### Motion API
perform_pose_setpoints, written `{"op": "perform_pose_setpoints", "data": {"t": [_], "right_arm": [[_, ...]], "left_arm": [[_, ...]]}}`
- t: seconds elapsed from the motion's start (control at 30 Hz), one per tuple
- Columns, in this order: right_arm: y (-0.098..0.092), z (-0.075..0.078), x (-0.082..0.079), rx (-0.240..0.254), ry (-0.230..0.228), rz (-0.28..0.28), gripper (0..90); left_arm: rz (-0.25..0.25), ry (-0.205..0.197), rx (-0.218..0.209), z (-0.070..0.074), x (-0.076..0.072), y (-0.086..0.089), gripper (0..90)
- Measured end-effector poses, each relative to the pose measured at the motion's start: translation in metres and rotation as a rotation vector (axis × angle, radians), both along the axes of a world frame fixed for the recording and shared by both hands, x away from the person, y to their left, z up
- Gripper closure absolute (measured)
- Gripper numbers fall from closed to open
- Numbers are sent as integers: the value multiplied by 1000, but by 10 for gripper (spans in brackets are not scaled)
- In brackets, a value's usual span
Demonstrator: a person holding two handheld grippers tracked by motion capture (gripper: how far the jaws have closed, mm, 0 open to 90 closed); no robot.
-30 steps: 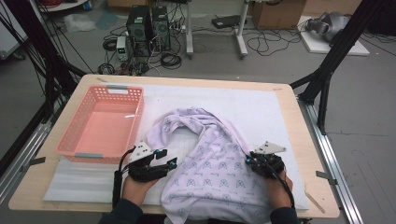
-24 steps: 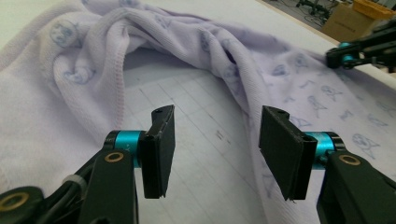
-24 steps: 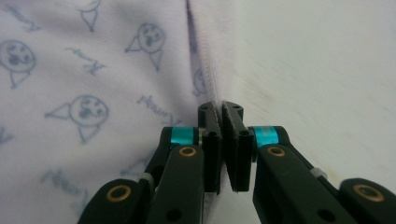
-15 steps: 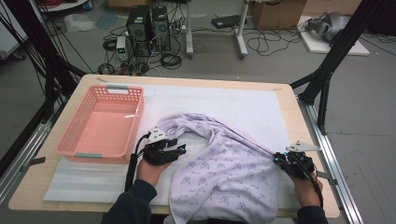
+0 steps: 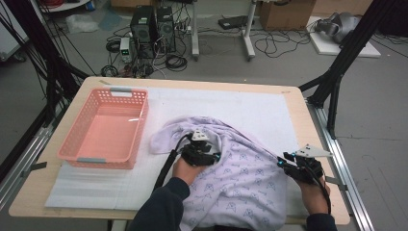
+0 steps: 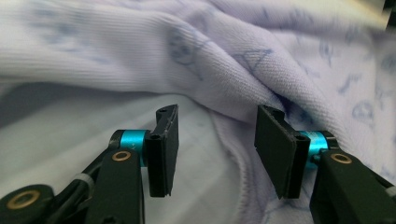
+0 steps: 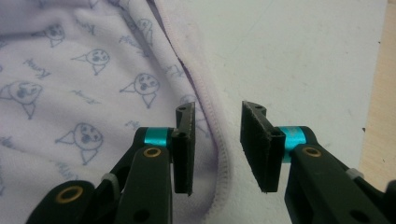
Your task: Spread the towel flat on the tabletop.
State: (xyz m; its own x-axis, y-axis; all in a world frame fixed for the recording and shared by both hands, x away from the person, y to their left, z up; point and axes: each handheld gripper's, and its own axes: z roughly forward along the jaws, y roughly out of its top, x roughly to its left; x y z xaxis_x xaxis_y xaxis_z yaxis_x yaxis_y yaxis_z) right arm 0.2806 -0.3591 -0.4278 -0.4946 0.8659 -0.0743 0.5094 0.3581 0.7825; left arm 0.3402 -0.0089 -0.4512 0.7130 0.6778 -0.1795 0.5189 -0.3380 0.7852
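— What sits off to the left of the left claw?
— A pink basket, on the white mat, apart from the claw.
— And beyond both claws?
— Past the far edge of the wooden table, computer towers and tangled cables on the floor; a cardboard box farther right.

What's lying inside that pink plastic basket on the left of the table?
Nothing that I can see: the pink plastic basket shows a bare pink floor. Its near wall hides a thin strip of that floor. The lilac printed cloth lies beside it on the white mat, not inside.
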Motion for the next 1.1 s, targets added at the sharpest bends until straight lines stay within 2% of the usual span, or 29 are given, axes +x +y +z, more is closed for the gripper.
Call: {"op": "perform_pose_setpoints", "data": {"t": [0.03, 0.07, 0.13, 0.17, 0.2, 0.23, 0.27, 0.33, 0.37, 0.4, 0.5, 0.53, 0.57, 0.6, 0.63, 0.67, 0.7, 0.73, 0.77, 0.8, 0.87, 0.9, 1.0, 1.03, 1.1], "right_arm": [[-1, 1, -1, 2, -4, 0, 648], [-2, 1, -1, 4, -7, -4, 648], [-3, 1, -1, 9, -10, -5, 648], [-4, 1, -2, 10, -6, -10, 648], [-4, 1, -2, 11, -4, -12, 649], [-4, 1, -2, 13, -4, -12, 649], [-3, 1, -2, 13, -6, -10, 650], [-3, 2, -2, 15, -10, -6, 650], [-2, 2, -2, 13, -12, -1, 652], [-2, 2, -2, 13, -12, -1, 652], [-1, 1, -2, 20, -7, 3, 652], [0, 0, -1, 21, -7, 6, 652], [0, 0, -1, 24, -6, 9, 651], [1, 0, -1, 23, -4, 9, 651], [2, 0, 0, 23, -4, 13, 650], [2, 0, 0, 23, -4, 13, 650], [5, -1, 1, 27, -4, 19, 642], [6, -1, 2, 32, -3, 20, 641], [8, -1, 4, 29, -1, 20, 633], [9, -1, 5, 35, 4, 21, 631], [14, -2, 10, 33, 7, 33, 615], [18, -2, 13, 36, 11, 42, 601], [25, -1, 19, 52, 7, 58, 578], [34, 0, 29, 115, 14, 76, 543], [43, 0, 40, 132, 13, 77, 529]], "left_arm": [[-7, -24, 30, 0, -2, -4, 480], [-12, -55, 80, 1, -4, -10, 470], [-19, -96, 130, 2, -8, -15, 489], [-39, -97, 124, 2, -8, -15, 531], [-54, -103, 123, 1, -9, -15, 615], [-71, -96, 112, 1, -9, -15, 705], [-71, -96, 112, 1, -9, -15, 839], [-67, -62, 86, 2, -7, -13, 849], [-33, -46, 90, 3, -6, -9, 858], [-33, -46, 90, 3, -6, -9, 859], [79, -67, 83, 8, -5, 23, 859], [79, -67, 83, 8, -5, 23, 859], [139, -75, 74, 8, -4, 45, 859], [139, -75, 74, 8, -4, 45, 860], [220, -87, 64, 10, -4, 68, 860], [220, -87, 64, 10, -4, 68, 860], [297, -104, 50, 13, -6, 93, 861], [297, -104, 50, 13, -6, 93, 861], [369, -125, 40, 16, -8, 113, 861], [405, -140, 41, 17, -9, 123, 861], [420, -149, 48, 17, -10, 128, 861], [451, -162, 40, 17, -11, 138, 861], [449, -170, 31, 17, -11, 141, 842], [427, -186, 1, 18, -12, 138, 801], [403, -179, -33, 19, -12, 135, 689]]}}
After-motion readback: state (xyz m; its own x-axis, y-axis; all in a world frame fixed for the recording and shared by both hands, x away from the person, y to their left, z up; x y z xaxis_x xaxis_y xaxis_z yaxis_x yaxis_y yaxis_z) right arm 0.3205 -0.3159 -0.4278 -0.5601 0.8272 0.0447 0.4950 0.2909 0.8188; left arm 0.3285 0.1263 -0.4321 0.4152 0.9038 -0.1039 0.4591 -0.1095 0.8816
